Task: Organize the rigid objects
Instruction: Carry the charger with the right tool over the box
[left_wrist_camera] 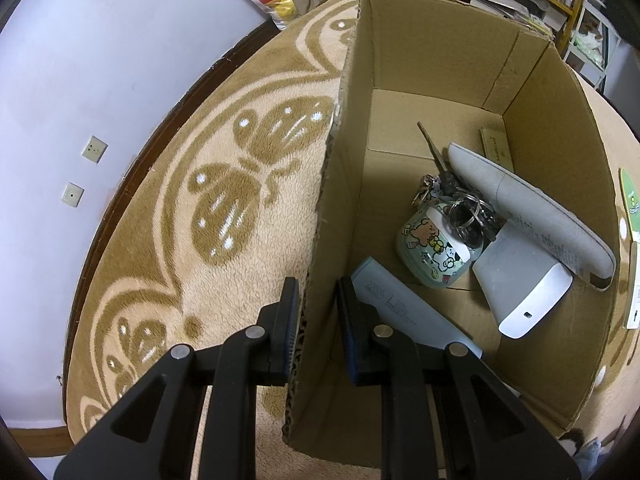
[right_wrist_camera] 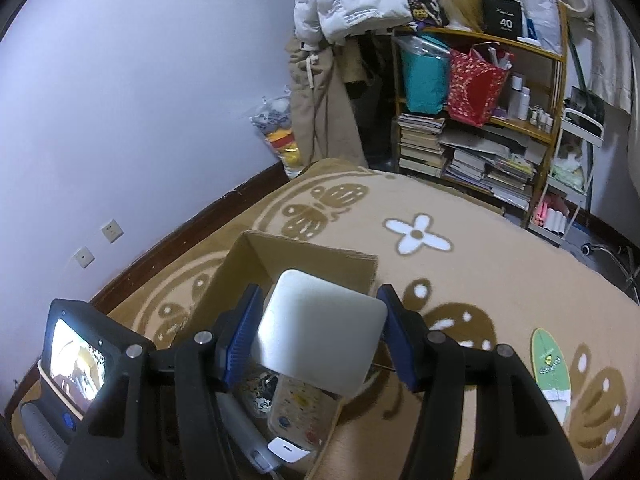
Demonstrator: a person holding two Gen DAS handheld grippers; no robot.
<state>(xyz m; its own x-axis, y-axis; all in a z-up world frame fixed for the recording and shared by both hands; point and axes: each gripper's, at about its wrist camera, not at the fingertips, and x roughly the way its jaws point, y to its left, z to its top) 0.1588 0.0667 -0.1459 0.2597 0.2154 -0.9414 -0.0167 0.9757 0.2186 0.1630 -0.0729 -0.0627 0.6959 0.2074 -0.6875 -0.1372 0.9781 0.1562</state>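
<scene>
An open cardboard box (left_wrist_camera: 440, 60) stands on a tan patterned blanket. My left gripper (left_wrist_camera: 318, 308) is shut on the box's left wall, one pad outside and one inside. On the box floor lie a bunch of keys (left_wrist_camera: 464, 208), a cartoon-printed round case (left_wrist_camera: 428, 248), a white power bank (left_wrist_camera: 524, 292), a long grey remote-like device (left_wrist_camera: 532, 208) and a pale blue flat box (left_wrist_camera: 400, 300). In the right wrist view my right gripper (right_wrist_camera: 320, 336) is shut on a silver-white square device (right_wrist_camera: 320, 332), held above the box (right_wrist_camera: 320, 262).
A green paddle-shaped card (right_wrist_camera: 550, 364) lies on the blanket (right_wrist_camera: 500, 264) right of the box. The left gripper's camera unit with a lit screen (right_wrist_camera: 80, 360) sits at the box's left. A wall runs along the left; a cluttered shelf (right_wrist_camera: 480, 120) stands beyond the blanket.
</scene>
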